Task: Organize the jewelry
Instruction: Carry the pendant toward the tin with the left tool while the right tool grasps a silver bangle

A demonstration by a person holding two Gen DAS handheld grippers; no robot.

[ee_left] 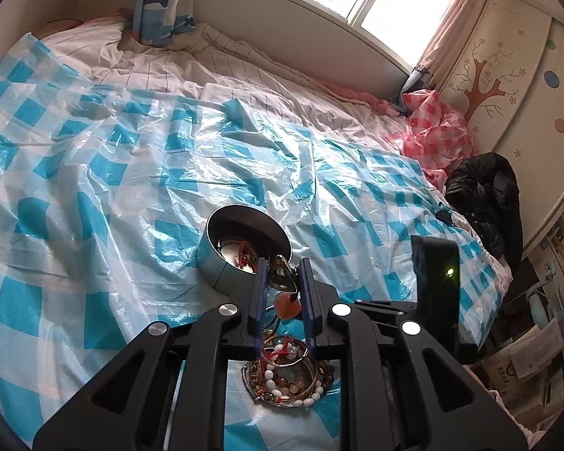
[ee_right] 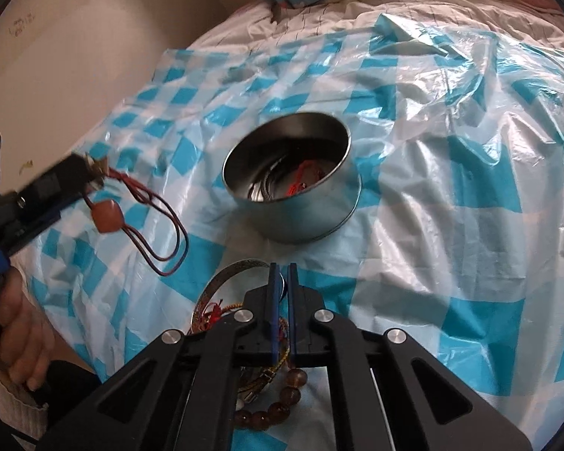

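Observation:
A round metal tin (ee_right: 293, 184) with a few bracelets inside sits on the blue-checked plastic sheet; it also shows in the left wrist view (ee_left: 240, 248). My left gripper (ee_left: 282, 270) is shut on a pendant necklace: a dark triangular piece (ee_left: 282, 274) sits between its fingers and an orange stone (ee_left: 287, 306) hangs below. In the right wrist view the left gripper (ee_right: 90, 176) holds this necklace's orange stone (ee_right: 107, 218) and red cord (ee_right: 158, 225) in the air, left of the tin. My right gripper (ee_right: 282, 268) is shut on a silver bangle (ee_right: 240, 267), above a pile of jewelry (ee_left: 289, 376).
The blue-checked sheet (ee_left: 131, 169) covers a bed with a pink striped quilt (ee_left: 214, 71). A wall (ee_right: 75, 56) runs along the bed's left side. A red-checked bag (ee_left: 432, 127) and a black bag (ee_left: 485, 195) lie at the far right edge, beside a wardrobe (ee_left: 515, 75).

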